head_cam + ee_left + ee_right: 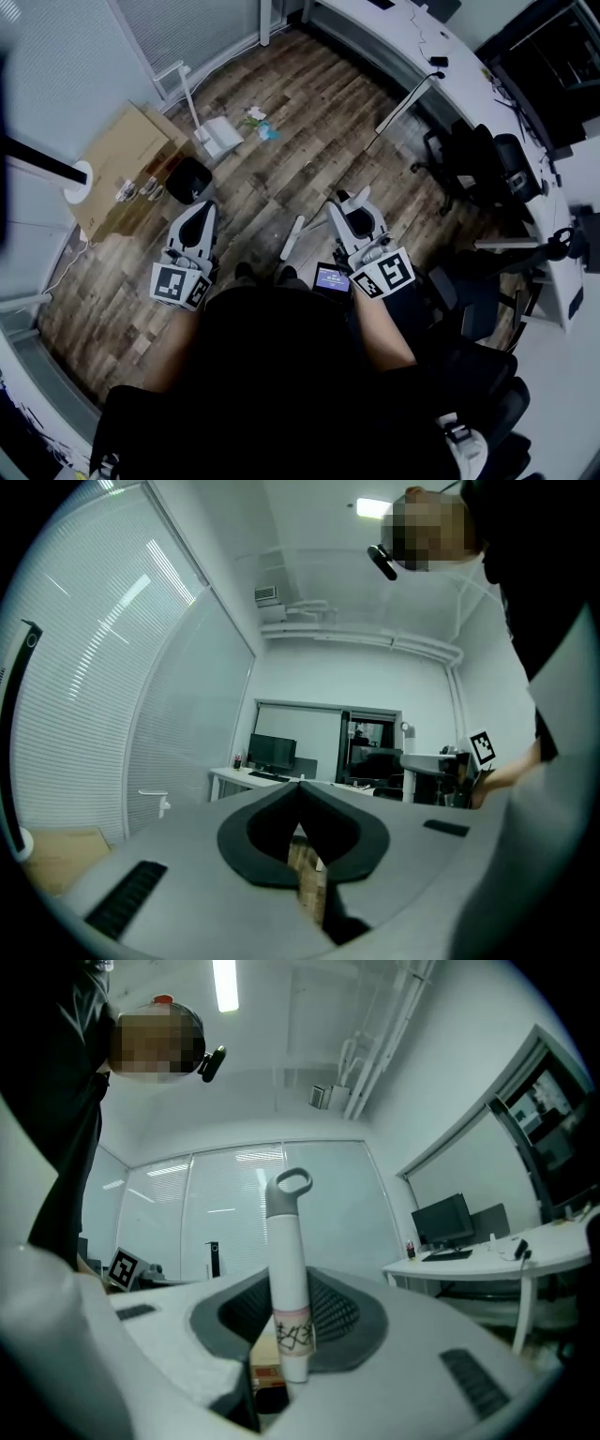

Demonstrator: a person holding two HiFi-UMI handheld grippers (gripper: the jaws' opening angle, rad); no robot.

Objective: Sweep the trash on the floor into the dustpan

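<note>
My right gripper [354,201] [281,1290] is shut on a white broom handle [287,1260] with a grey loop at its top; the handle stands upright between the pads. Its lower part [292,238] slants down toward the wooden floor. The brush end is hidden. My left gripper [199,210] [301,787] is shut with nothing in it. A white long-handled dustpan [221,137] stands on the floor ahead of the left gripper. Small bits of trash [259,122], green, blue and white, lie just right of the dustpan.
A black bin [189,178] and a cardboard box [127,155] sit at the left. A round white stand base [80,182] lies beside the box. A curved white desk [469,80] and black office chairs [473,159] fill the right. A thin pole [403,103] leans near the desk.
</note>
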